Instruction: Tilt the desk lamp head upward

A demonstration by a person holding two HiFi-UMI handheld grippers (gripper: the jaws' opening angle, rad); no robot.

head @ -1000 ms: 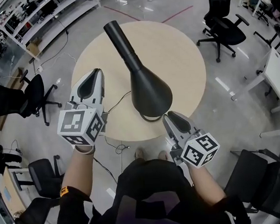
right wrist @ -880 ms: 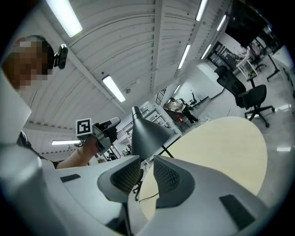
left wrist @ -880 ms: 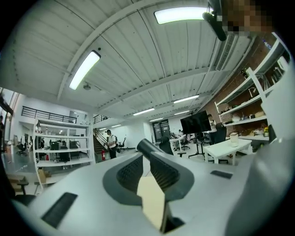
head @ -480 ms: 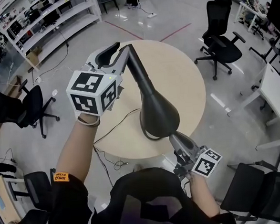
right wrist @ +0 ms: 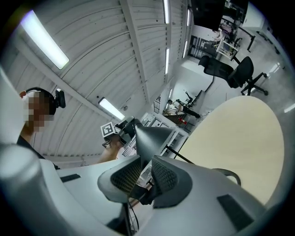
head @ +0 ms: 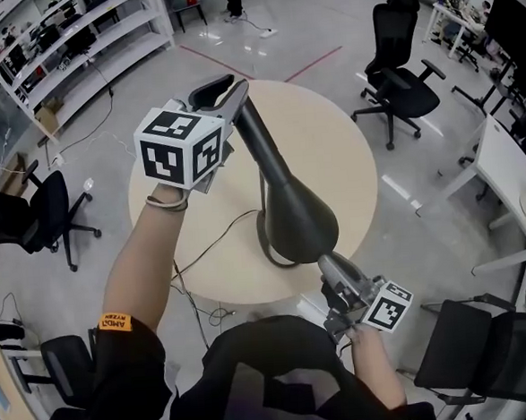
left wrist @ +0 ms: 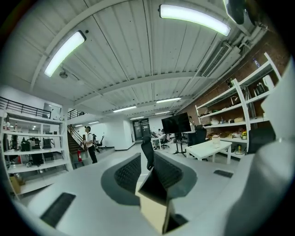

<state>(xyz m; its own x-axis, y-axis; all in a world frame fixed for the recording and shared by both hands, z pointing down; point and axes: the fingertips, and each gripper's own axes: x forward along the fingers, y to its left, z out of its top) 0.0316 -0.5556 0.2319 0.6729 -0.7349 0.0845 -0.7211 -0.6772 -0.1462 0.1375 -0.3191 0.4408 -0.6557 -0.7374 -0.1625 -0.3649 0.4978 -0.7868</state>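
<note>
A black desk lamp stands on the round beige table (head: 344,145). Its long cone-shaped head (head: 290,207) slopes from a narrow tail at the upper left down to a wide shade near the table's front edge. My left gripper (head: 223,89) is raised at the tail, jaws closed on either side of it; in the left gripper view (left wrist: 148,177) a black wedge sits between the pads. My right gripper (head: 325,263) is low, under the shade's rim. In the right gripper view (right wrist: 140,177) its jaws stand close together with the dark lamp head (right wrist: 150,133) running down between them.
The lamp's ring base (head: 267,245) and its cable (head: 213,242) lie on the table's near side. Black office chairs (head: 394,34) (head: 39,211) (head: 492,341) surround the table. Shelving (head: 62,39) stands at the back left and a white desk (head: 511,156) at the right.
My left gripper rose from beside the table's left edge to the lamp's narrow tail and closed on it. The right gripper dropped lower, under the shade's rim.
</note>
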